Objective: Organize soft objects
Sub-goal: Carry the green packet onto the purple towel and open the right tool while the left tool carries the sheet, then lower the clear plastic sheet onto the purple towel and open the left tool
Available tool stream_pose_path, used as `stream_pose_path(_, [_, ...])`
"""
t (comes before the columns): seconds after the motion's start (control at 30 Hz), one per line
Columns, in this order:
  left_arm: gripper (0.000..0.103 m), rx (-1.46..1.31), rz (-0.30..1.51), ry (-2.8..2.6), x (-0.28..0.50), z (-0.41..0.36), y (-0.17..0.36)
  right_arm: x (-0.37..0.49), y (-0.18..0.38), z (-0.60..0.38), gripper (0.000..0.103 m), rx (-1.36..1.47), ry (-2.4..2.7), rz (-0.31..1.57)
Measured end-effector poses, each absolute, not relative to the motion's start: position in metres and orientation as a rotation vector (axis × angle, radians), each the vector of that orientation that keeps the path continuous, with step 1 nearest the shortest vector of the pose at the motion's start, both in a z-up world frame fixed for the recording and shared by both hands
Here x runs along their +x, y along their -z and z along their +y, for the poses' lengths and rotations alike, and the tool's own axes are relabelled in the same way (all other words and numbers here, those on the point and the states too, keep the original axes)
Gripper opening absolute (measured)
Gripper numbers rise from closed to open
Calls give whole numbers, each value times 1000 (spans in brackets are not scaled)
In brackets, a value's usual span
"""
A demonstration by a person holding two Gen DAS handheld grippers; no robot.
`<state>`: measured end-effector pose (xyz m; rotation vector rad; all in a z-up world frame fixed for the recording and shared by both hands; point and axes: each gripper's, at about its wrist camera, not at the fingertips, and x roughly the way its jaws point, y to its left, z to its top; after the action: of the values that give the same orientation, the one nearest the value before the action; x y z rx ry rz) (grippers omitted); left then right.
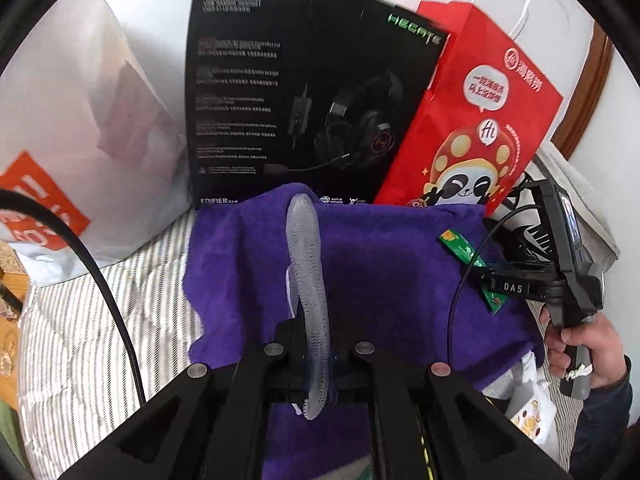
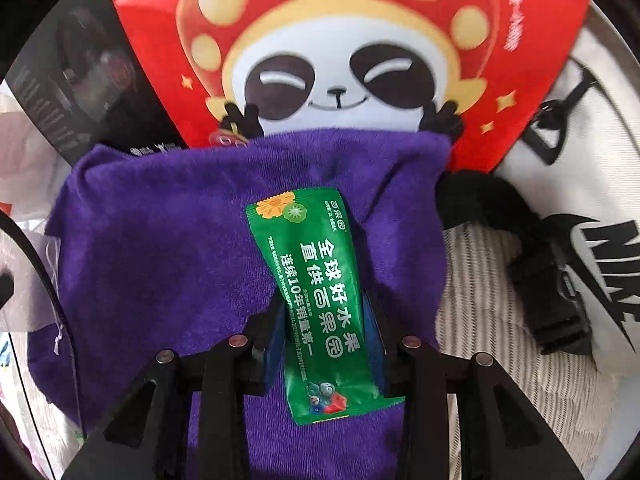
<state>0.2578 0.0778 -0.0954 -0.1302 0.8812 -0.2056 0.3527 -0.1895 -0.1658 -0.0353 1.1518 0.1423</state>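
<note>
Looking along my left gripper [image 1: 310, 344], I see its jaws clamped tight on one translucent gauzy strip [image 1: 308, 280], some soft net-like piece, hanging above the one purple towel [image 1: 400, 272] spread on the striped bedding [image 1: 100, 320]. One black headset box [image 1: 304, 92], one red paper bag [image 1: 476, 112] and one white bag [image 1: 80, 120] stand behind it; my right hand [image 1: 584, 348] shows at the edge. Through the right wrist view, my right gripper [image 2: 326, 332] pinches one green sachet [image 2: 320, 304] over the same towel, just before the red bag, with one white Nike bag [image 2: 592, 248] beside. I judge the sorting midway: two items in hand, none yet put down.
</note>
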Motion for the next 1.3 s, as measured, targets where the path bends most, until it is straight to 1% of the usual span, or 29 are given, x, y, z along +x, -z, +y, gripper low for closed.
stream_pose_path(0.17, [6, -147, 902, 227, 276, 73, 106, 354, 166, -189, 39, -36, -155, 1142])
stream_pose_path(0.27, [6, -148, 901, 247, 286, 67, 108, 354, 167, -189, 42, -47, -172, 1137])
stream_pose_path(0.33, [6, -160, 901, 265, 295, 63, 109, 355, 167, -190, 51, -52, -190, 1139])
stream_pose_path(0.4, [6, -152, 916, 251, 305, 59, 117, 356, 166, -192, 57, -61, -187, 1143])
stream_pose_path(0.47, [7, -112, 940, 208, 314, 55, 127, 354, 163, -193, 59, -54, -198, 1140])
stream_pose_path(0.57, [7, -95, 970, 177, 319, 54, 141, 349, 157, -192, 65, -41, -207, 1133])
stream_pose_path(0.63, [9, -81, 990, 167, 320, 53, 147, 344, 151, -192, 71, -44, -203, 1119])
stream_pose_path(0.77, [10, -38, 1012, 137, 319, 50, 155, 330, 137, -200, 72, -27, -209, 1088])
stream_pose_path(0.83, [12, -25, 1026, 139, 317, 48, 157, 322, 131, -205, 72, -15, -212, 1077])
stream_pose_path(0.9, [20, -4, 1025, 135, 313, 46, 157, 316, 124, -206, 72, -12, -214, 1067])
stream_pose_path(0.93, [23, 7, 1027, 130, 312, 44, 157, 312, 121, -208, 72, -11, -214, 1061])
stream_pose_path(1.0, [35, 35, 1036, 126, 309, 38, 157, 304, 116, -211, 72, -15, -213, 1050])
stream_pose_path(1.03, [37, 47, 1036, 123, 307, 35, 157, 298, 114, -213, 72, -13, -215, 1045])
stream_pose_path(1.1, [48, 71, 1033, 116, 301, 31, 156, 291, 110, -216, 72, -9, -222, 1040])
stream_pose_path(1.17, [54, 85, 1020, 124, 295, 25, 153, 286, 106, -216, 72, -10, -229, 1034])
stream_pose_path(1.23, [56, 102, 1012, 123, 289, 21, 146, 279, 104, -217, 72, -13, -230, 1031])
stream_pose_path(1.3, [62, 125, 1007, 113, 282, 16, 141, 273, 104, -214, 72, -15, -234, 1030])
